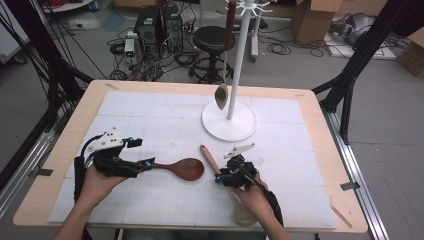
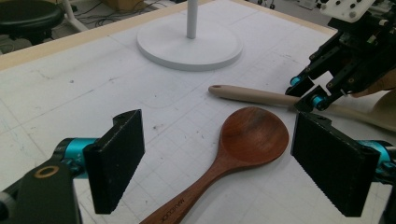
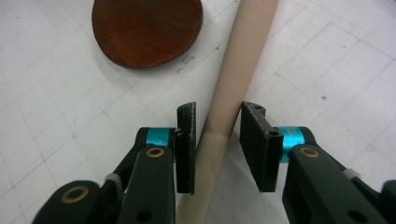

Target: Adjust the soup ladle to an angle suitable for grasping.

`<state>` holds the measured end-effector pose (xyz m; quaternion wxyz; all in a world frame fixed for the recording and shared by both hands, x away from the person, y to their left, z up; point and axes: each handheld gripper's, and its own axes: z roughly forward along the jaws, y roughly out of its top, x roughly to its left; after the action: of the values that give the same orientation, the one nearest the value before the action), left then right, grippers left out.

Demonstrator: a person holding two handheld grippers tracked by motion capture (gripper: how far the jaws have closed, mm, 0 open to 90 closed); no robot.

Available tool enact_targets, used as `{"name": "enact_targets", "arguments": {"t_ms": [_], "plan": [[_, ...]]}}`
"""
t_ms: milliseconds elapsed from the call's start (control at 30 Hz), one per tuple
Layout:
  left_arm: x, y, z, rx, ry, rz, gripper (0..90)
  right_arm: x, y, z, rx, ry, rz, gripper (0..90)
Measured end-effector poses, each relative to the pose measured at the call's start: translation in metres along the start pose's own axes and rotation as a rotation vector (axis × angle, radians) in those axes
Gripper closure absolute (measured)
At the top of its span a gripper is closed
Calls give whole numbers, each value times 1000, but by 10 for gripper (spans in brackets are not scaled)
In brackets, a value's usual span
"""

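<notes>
A dark wooden spoon (image 1: 187, 168) lies on the white mat, bowl to the right. My left gripper (image 1: 142, 153) stands open, its jaws wide apart on either side of the spoon's handle (image 2: 187, 198) without touching it. A pale wooden utensil (image 1: 210, 159) lies just right of the spoon's bowl (image 3: 147, 28). My right gripper (image 3: 217, 112) straddles its handle (image 3: 233, 84), pads close on both sides with thin gaps showing. In the left gripper view the right gripper (image 2: 313, 93) sits over that pale handle (image 2: 252, 95).
A white stand with a round base (image 1: 229, 121) rises at the mat's far middle, and a metal spoon (image 1: 221, 96) hangs from it. The base (image 2: 189, 44) lies beyond both utensils. A stool (image 1: 212, 40), computers and boxes stand behind the table.
</notes>
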<state>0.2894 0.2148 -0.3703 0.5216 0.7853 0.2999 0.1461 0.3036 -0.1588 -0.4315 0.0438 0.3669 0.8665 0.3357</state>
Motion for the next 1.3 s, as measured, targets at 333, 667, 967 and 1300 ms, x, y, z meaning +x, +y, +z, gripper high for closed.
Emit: {"name": "enact_targets", "arguments": {"t_ms": [333, 667, 967, 1300], "plan": [[0, 0, -1, -3, 1, -1, 181, -2, 0, -4, 16, -21, -28, 698], [-1, 0, -1, -4, -1, 0, 181, -1, 1, -1, 41, -18, -39, 682], [-1, 0, 0, 1, -1, 2, 181, -3, 0, -2, 29, -16, -16, 717], [-1, 0, 0, 1, -2, -1, 181, -6, -1, -9, 28, -43, -49, 756]]}}
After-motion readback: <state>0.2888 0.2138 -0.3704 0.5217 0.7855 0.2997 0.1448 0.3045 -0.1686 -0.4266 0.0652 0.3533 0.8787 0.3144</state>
